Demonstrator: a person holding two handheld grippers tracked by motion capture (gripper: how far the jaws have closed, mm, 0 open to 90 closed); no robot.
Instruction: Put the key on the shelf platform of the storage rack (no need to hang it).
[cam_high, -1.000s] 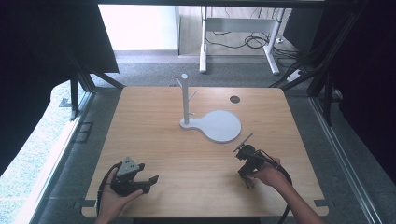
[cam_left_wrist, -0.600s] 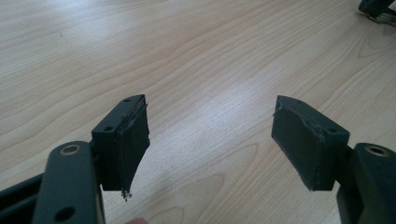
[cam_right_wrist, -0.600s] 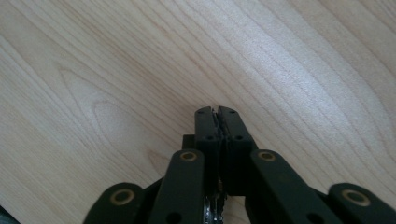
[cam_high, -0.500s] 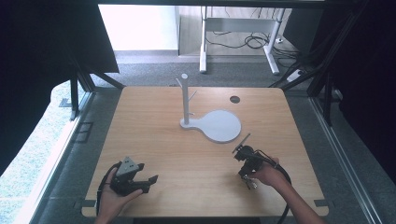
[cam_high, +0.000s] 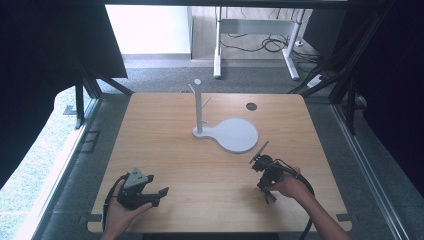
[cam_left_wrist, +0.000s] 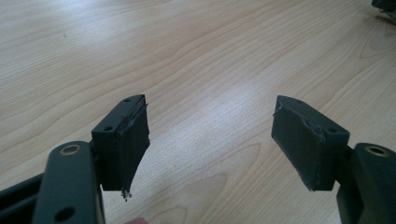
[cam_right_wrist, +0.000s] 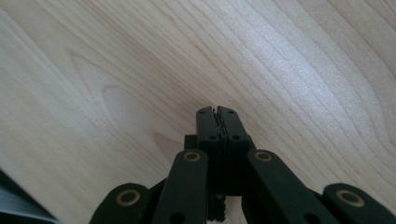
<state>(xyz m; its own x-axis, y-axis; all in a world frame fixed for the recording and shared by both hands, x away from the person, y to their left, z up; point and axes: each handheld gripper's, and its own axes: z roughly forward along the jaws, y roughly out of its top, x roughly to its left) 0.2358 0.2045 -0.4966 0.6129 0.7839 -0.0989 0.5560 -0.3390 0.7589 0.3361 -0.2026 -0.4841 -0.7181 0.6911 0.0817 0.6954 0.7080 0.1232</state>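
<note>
While both hands rest low on the desk (cam_high: 200, 165), two tools are in view, one per hand. Nearest the white stand (cam_high: 198, 107) on its left and toward the person, the left tool (cam_high: 156, 196) lies in a hand (cam_high: 122, 212) with its jaws spread wide and nothing between them; its own view shows two black pads (cam_left_wrist: 125, 140) over bare wood. One stand is on the desk: an upright peg post on a round flat base (cam_high: 235, 134), set toward the far middle. Right of the stand and nearer the person, the right tool (cam_high: 259, 152) has just clenched fully, pads (cam_right_wrist: 217, 122) pressed together, gripping nothing. One dark round hole (cam_high: 251, 106) sits beyond the base. Pale wood grain covers the desk; grey carpet (cam_high: 165, 75), a white frame's legs and cables (cam_high: 270, 45) lie behind
</note>
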